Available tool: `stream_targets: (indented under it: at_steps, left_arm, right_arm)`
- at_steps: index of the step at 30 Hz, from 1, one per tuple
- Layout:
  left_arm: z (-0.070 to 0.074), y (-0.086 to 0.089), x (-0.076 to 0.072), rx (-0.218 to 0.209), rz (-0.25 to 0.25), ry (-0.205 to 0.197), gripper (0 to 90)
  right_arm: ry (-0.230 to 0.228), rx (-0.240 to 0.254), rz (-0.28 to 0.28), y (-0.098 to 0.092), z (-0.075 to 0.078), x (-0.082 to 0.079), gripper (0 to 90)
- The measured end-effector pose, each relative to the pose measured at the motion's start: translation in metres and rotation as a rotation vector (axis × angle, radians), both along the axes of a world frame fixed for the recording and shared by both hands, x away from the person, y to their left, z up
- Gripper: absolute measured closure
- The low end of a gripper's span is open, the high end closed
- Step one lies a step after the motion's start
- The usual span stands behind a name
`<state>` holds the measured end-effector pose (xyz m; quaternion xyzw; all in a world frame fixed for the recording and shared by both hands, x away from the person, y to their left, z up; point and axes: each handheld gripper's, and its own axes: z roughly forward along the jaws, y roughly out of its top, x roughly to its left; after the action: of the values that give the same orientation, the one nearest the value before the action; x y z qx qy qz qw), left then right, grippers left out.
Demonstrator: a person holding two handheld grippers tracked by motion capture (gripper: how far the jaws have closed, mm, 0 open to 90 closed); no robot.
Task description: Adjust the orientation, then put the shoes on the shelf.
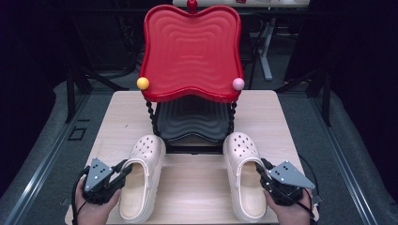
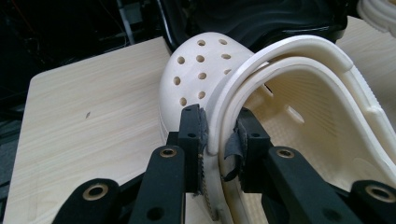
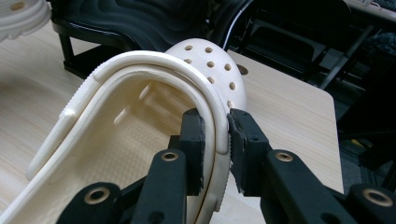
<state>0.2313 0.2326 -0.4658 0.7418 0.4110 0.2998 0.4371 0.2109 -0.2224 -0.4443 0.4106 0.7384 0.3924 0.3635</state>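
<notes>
So there's a pair of cream clogs with hole-dotted toes on the wooden table [image 1: 197,187], toes pointing toward the top of the frame. The left clog [image 1: 141,180] sits in the lower left of the high view and the right clog [image 1: 245,180] in the lower right, well apart with bare tabletop between them. The left gripper [image 1: 123,172] has its jaws partly closed, clamped on the outer side wall and folded-forward heel strap of the left clog; in the left gripper view one pad presses on the outside and the other on the inside of the rim [image 2: 219,126]. The right gripper [image 1: 259,169] does the same thing mirrored, jaws partly closed and pinching the outer rim of the right clog [image 3: 215,126]. A hand holds each gripper at the bottom edge. Just past the toes, in the middle of the frame, stands a two-tier rack: a black wavy tray [image 1: 192,123] down low, a red wavy tray [image 1: 190,51] above it, with a yellow ball [image 1: 142,83] and a pink ball [image 1: 238,84] on its front corners.
</notes>
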Motion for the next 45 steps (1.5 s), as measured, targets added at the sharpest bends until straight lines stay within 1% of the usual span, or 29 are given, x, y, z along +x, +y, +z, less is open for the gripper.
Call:
stream_targets:
  at_steps: [3, 8, 14, 18, 23, 31, 35, 41, 45]
  left_arm:
    - [0.002, -0.005, 0.001, -0.001, -0.014, -0.003, 75.5]
    - [0.008, -0.015, 0.004, 0.006, -0.039, -0.015, 75.5]
    - [0.015, -0.026, 0.008, -0.002, -0.058, -0.034, 75.5]
    - [0.018, -0.033, 0.011, -0.009, -0.074, -0.040, 75.6]
    - [0.020, -0.042, 0.016, -0.010, -0.085, -0.048, 75.5]
    - [0.019, -0.052, 0.027, 0.013, -0.086, -0.057, 75.6]
    - [0.021, -0.055, 0.034, 0.020, -0.091, -0.052, 75.6]
    - [0.025, -0.064, 0.042, 0.044, -0.094, -0.063, 75.6]
    - [0.024, -0.071, 0.048, 0.041, -0.097, -0.061, 75.6]
  right_arm:
    - [-0.007, -0.004, 0.014, 0.005, 0.002, 0.000, 75.8]
    - [-0.017, 0.005, 0.039, 0.013, 0.007, 0.000, 75.8]
    - [-0.029, 0.007, 0.060, 0.023, 0.014, 0.003, 75.8]
    - [-0.033, 0.013, 0.076, 0.030, 0.015, 0.007, 75.8]
    - [-0.032, 0.017, 0.093, 0.040, 0.015, 0.014, 75.8]
    - [-0.041, 0.013, 0.116, 0.055, 0.016, 0.027, 75.8]
    - [-0.040, 0.010, 0.118, 0.061, 0.015, 0.033, 75.8]
    - [-0.033, -0.002, 0.115, 0.068, 0.012, 0.046, 75.8]
    - [-0.028, -0.004, 0.110, 0.071, 0.011, 0.055, 75.8]
